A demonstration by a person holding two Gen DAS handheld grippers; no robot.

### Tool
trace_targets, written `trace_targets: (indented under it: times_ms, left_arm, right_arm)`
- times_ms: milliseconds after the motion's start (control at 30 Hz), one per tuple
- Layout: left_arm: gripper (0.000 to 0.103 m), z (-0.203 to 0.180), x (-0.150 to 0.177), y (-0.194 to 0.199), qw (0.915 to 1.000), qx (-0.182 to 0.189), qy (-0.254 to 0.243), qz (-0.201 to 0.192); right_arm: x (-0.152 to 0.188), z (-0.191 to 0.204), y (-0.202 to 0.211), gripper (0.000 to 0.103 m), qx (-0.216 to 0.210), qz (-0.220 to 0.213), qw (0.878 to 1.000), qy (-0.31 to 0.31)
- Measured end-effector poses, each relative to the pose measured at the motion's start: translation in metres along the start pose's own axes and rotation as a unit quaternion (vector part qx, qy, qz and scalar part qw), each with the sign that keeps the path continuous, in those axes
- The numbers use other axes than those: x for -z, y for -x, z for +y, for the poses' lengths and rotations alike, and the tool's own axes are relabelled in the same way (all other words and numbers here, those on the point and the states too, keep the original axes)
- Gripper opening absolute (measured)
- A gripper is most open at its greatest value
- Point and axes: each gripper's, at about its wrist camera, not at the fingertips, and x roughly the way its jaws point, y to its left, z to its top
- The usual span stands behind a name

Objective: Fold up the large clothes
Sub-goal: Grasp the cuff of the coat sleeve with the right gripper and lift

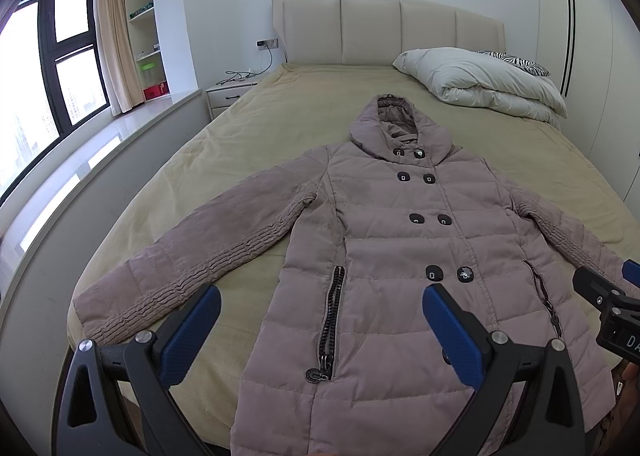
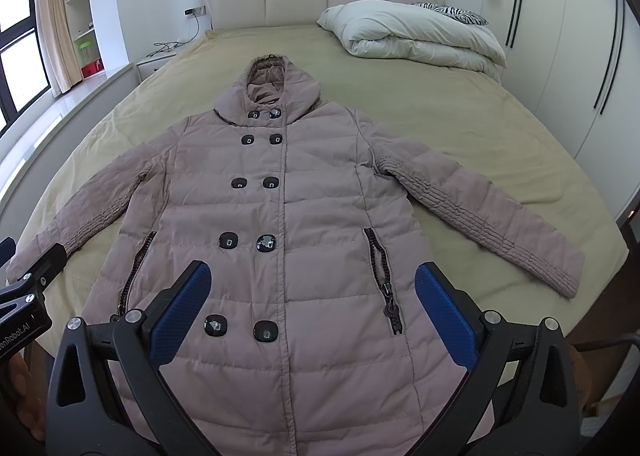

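A mauve quilted hooded coat (image 1: 384,240) (image 2: 288,196) lies flat and face up on the bed, buttoned, hood toward the headboard, both sleeves spread outward. My left gripper (image 1: 320,308) hovers open above the coat's lower left part, near its left pocket zipper (image 1: 332,320). My right gripper (image 2: 312,288) hovers open above the lower front, over the bottom buttons (image 2: 266,330). Neither holds anything. Each gripper shows at the edge of the other's view: the right gripper (image 1: 608,296) and the left gripper (image 2: 28,276).
The bed (image 2: 460,116) has a tan cover and a beige padded headboard (image 1: 384,28). A folded white duvet (image 1: 480,84) and a zebra pillow (image 1: 516,62) lie at the far right. A nightstand (image 1: 228,94) with cables, shelves and a window ledge stand on the left; wardrobes on the right.
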Motion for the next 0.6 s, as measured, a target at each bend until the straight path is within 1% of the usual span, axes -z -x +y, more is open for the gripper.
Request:
trace_targets:
  times_ms: [267,400,467,533,600]
  left_arm:
    - [0.103,0.003,0.003,-0.004,1.0,-0.003,0.0,0.002]
    - [0.103,0.007,0.004,-0.009,0.9998,0.014,0.011,0.01]
    - [0.103,0.003,0.003,-0.013,0.9996,0.021,0.011,0.017]
    - [0.103,0.0,0.006,-0.019,0.9995,0.024,0.007,0.022]
    - [0.103,-0.007,0.009,-0.023,0.9998,0.013,-0.006,0.015]
  right_arm:
    - [0.003,0.001,-0.002,0.103,-0.001,0.003,1.0,-0.001]
    - [0.002,-0.011,-0.007,0.103,-0.017,0.007,1.0,-0.021]
    - [0.001,-0.027,-0.011,0.103,-0.031,0.004,0.998,-0.046]
    - [0.001,-0.059,-0.022,0.103,-0.053,0.001,0.994,-0.094]
    - [0.005,-0.103,-0.036,0.103,-0.059,0.004,0.985,-0.161]
